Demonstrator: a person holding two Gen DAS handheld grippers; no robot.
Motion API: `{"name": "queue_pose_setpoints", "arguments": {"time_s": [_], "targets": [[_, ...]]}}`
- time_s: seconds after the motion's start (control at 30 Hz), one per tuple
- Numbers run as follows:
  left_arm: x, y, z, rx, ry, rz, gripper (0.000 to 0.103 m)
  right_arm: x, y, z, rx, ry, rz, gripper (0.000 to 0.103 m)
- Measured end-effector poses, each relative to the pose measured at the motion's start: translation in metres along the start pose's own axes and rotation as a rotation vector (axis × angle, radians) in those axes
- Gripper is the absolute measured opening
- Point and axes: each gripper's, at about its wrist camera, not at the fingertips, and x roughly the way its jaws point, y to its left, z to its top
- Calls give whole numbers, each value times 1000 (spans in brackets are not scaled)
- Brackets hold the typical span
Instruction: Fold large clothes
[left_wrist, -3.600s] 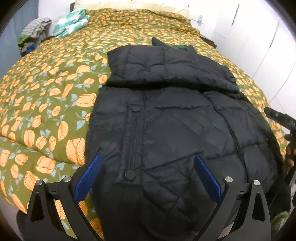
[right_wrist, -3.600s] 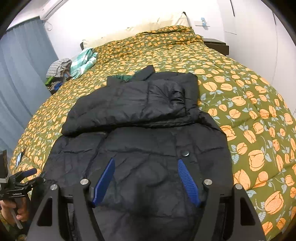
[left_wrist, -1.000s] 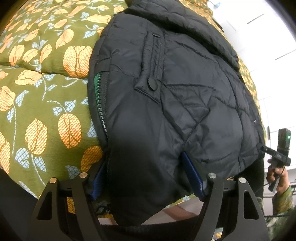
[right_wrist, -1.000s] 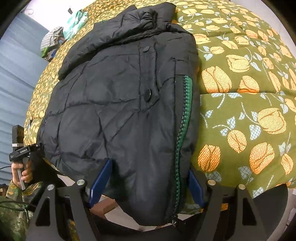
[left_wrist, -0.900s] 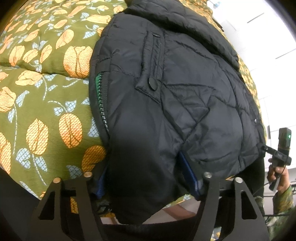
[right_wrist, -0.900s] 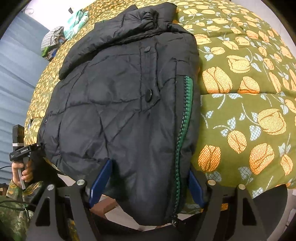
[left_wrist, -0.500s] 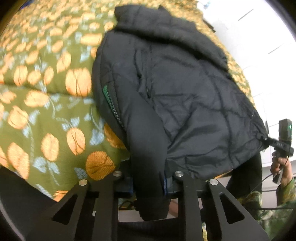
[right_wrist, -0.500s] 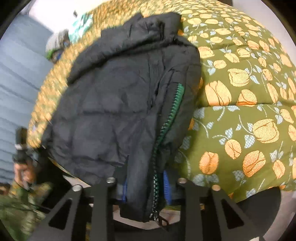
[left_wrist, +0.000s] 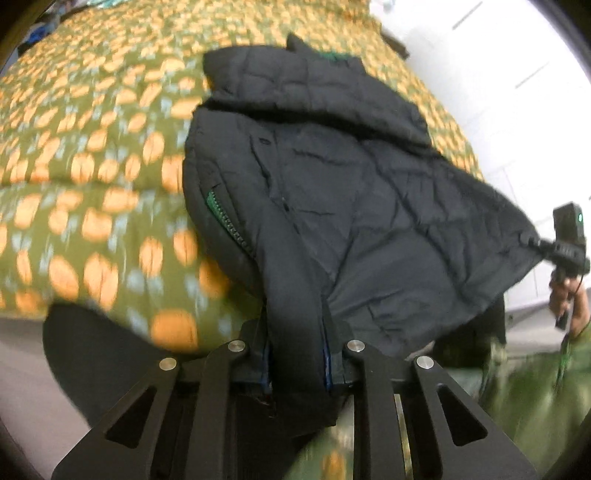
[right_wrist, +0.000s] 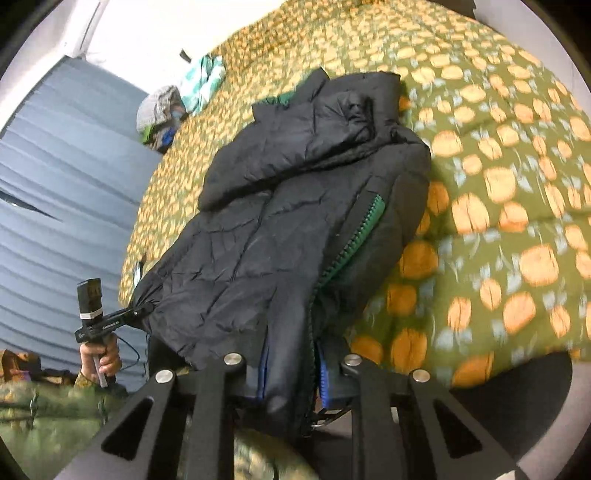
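We have the black puffer jacket (left_wrist: 369, 206) by its hem, one corner in each pair of tongs: the left tongs (left_wrist: 297, 365) are pinched on the corner beside the green zipper (left_wrist: 225, 218), and the right tongs (right_wrist: 291, 373) are closing on the other zipper-edge corner, with the fabric already bunched between their blue pads (right_wrist: 324, 373). The rest of the jacket lies ahead of both tongs on the bed (left_wrist: 92, 155), its collar end farthest from us and a sleeve folded across the chest. We judge this the start of the lengthwise fold, hem raised but not yet carried over. Next we need to lift both corners evenly, keep the hem taut between the two tongs, and carry it away from us toward the collar; the slippery padded fabric could slide out if either pinch slackens.
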Motion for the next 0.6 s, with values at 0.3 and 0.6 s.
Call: {"name": "queue_pose_setpoints", "arguments": {"time_s": [0.3,0.6], "targets": [[-81,0,45,-83,-131,-197,19,-49,18,23,72,-67,246,20],[1,32,231,-161,-289,-190,26,24,-38,190,101,-225,223,20]]}}
